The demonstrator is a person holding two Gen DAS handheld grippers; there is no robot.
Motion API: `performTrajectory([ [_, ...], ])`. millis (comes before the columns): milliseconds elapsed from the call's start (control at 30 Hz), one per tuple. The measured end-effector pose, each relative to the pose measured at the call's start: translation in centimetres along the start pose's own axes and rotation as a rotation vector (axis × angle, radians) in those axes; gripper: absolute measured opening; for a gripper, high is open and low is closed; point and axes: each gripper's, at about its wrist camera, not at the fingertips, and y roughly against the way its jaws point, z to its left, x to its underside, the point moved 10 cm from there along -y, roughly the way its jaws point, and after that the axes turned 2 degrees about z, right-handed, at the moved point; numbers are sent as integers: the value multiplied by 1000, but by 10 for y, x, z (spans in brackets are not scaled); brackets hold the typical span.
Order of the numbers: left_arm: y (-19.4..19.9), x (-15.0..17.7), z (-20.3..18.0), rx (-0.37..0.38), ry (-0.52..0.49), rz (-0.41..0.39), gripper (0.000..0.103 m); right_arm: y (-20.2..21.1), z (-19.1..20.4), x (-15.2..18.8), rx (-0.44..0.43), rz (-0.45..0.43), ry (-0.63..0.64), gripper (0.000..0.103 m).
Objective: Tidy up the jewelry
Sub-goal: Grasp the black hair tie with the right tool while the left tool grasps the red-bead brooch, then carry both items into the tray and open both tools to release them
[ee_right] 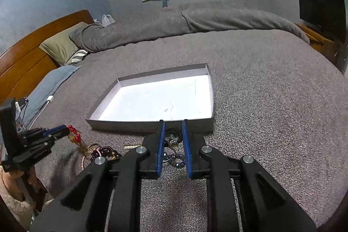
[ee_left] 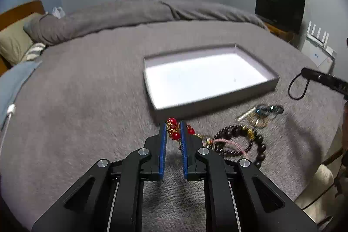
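A shallow grey box [ee_left: 217, 99] with a white bottom lies open on the grey bed; it also shows in the right wrist view [ee_right: 152, 125]. My left gripper [ee_left: 173, 126] is shut on a red bead and gold chain piece [ee_left: 173, 128], lifted just before the box's near edge; it shows from the side in the right wrist view [ee_right: 74, 134]. A dark brown bead bracelet [ee_left: 250, 142] with a pink cord lies to its right. My right gripper [ee_right: 173, 123] is open, straddling a tangle of blue beads and chains [ee_right: 174, 158] on the blanket.
A rolled grey duvet [ee_left: 130, 14] and pillows [ee_left: 15, 40] lie at the far side of the bed. A white charger cable [ee_left: 8, 114] lies at the left. A TV [ee_left: 280, 8] stands at the right. More jewelry [ee_left: 263, 112] lies right of the box.
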Motion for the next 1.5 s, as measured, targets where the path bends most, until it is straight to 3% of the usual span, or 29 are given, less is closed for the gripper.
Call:
performTrajectory([
  [333, 27, -51, 3, -2, -33, -76, 13, 7, 4, -32, -5, -54, 19, 16],
  [533, -1, -80, 2, 73, -9, -67, 12, -19, 0, -59, 6, -70, 18, 16],
  [900, -81, -132, 4, 7, -54, -29, 12, -106, -37, -100, 63, -7, -75, 16],
  [1167, -138, -134, 14, 7, -25, 74, 12, -160, -48, -102, 101, 77, -105, 16],
  [1500, -181, -120, 23, -17, -17, 177, 12, -183, -49, -92, 122, 150, -98, 16],
])
